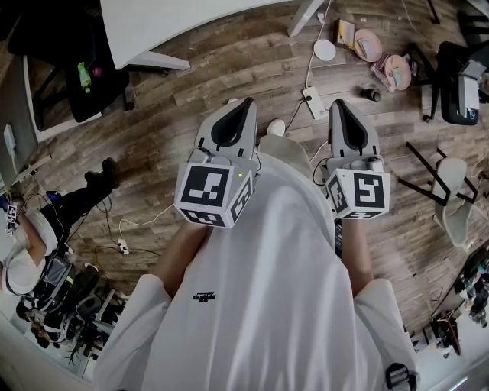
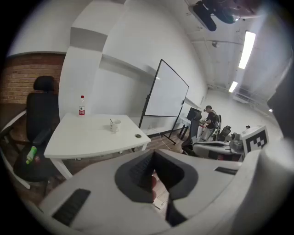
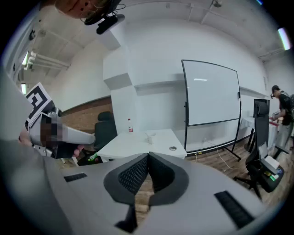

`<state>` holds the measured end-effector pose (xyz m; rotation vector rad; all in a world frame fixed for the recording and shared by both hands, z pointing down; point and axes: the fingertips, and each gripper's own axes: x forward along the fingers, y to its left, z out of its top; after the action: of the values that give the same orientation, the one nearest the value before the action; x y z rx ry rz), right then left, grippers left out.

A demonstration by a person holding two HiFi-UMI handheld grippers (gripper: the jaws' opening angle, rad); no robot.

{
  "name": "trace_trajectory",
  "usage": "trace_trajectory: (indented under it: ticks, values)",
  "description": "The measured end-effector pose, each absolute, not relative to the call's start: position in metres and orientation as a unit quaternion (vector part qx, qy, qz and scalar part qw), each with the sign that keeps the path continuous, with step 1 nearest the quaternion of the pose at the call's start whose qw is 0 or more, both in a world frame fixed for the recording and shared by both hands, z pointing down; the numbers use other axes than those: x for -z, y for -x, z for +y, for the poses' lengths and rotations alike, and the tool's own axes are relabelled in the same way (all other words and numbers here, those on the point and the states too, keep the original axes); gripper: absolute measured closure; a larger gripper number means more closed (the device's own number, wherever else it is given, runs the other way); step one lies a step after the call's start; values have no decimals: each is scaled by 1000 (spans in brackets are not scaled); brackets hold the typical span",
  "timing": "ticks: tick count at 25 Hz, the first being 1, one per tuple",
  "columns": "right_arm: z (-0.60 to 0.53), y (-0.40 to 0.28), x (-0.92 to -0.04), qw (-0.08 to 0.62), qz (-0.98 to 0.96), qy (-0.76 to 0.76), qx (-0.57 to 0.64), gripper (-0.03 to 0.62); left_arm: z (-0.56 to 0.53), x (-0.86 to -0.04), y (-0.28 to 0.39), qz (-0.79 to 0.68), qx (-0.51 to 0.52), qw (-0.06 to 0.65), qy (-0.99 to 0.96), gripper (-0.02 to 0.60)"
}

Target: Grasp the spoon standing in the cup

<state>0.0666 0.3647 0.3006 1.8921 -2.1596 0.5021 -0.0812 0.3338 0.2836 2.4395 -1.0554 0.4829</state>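
Note:
A small white cup (image 2: pixel 115 125) stands on a white table (image 2: pixel 87 140) far ahead in the left gripper view, and a thin spoon handle (image 2: pixel 111 121) sticks up from it. The same cup (image 3: pixel 149 137) shows tiny in the right gripper view. I hold both grippers in front of my torso over the wooden floor, well away from the table (image 1: pixel 176 23). My left gripper (image 1: pixel 243 103) (image 2: pixel 154 152) has its jaws shut with nothing between them. My right gripper (image 1: pixel 336 105) (image 3: pixel 148 156) is likewise shut and empty.
A red-labelled bottle (image 2: pixel 81 106) and a small round object (image 2: pixel 138 136) also stand on the table. A black office chair (image 2: pixel 40 110) stands at its left, a whiteboard (image 2: pixel 167 94) behind it. A power strip (image 1: pixel 313 101) and cables lie on the floor. A person (image 2: pixel 210 120) stands at far desks.

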Motion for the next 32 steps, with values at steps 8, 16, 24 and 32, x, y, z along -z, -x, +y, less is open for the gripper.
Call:
trace_trajectory:
  ticks: [8,16,24,32]
  values:
    - [410,-78,-281,103,-732,-653,-165,589,367,-266,69,-379,-171,201,-887,584]
    - [424,-77,-277,94,-746,-640,-159,589,387,-261,56,-383,-163,186,-890,584]
    - [425,-94,-274,79,-755,-632,-158,589,391,-260,50,-412,-153,178,-880,584]
    - [369,-84,-277,63,-767,-619,-154,589,346,-270,58,-422,-155,187,-873,584]
